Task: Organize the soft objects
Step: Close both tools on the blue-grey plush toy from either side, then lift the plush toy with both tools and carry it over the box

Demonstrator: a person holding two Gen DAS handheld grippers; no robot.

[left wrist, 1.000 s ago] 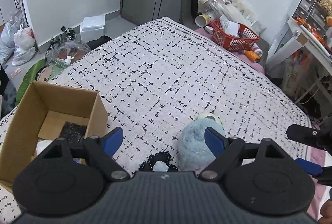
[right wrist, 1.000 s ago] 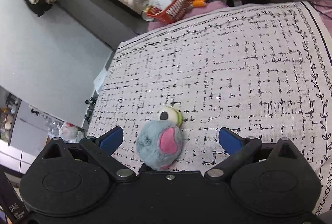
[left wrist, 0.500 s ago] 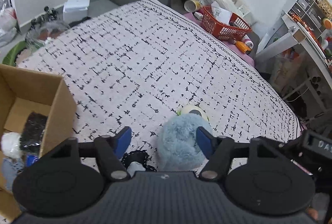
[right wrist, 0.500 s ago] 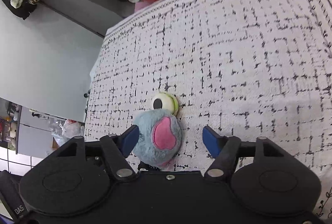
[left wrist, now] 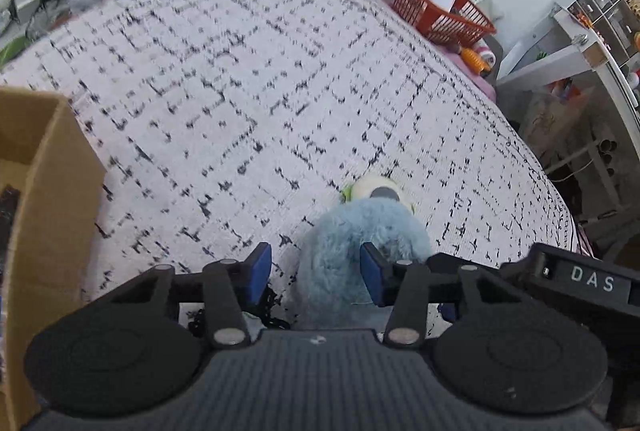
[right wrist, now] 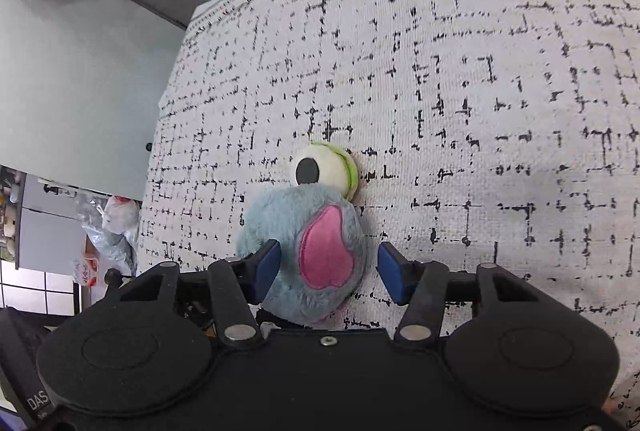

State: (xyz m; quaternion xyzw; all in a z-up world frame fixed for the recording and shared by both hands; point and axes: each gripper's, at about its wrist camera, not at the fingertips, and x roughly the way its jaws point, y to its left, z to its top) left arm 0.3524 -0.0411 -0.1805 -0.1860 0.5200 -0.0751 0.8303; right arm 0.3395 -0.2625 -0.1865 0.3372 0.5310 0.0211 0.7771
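- The blue plush (right wrist: 304,255) lies on the bed cover (right wrist: 480,91), near its close edge, with its big eye (right wrist: 324,169) on the far side.
- Right gripper (right wrist: 328,265): jaws apart, astride the plush; the left pad touches the fur, the right pad stands just clear.
- Left gripper (left wrist: 316,273): jaws apart; the right pad presses into the fur, the left pad stands off beside the plush.
- A cardboard box (left wrist: 44,211) sits at the cover's left edge.
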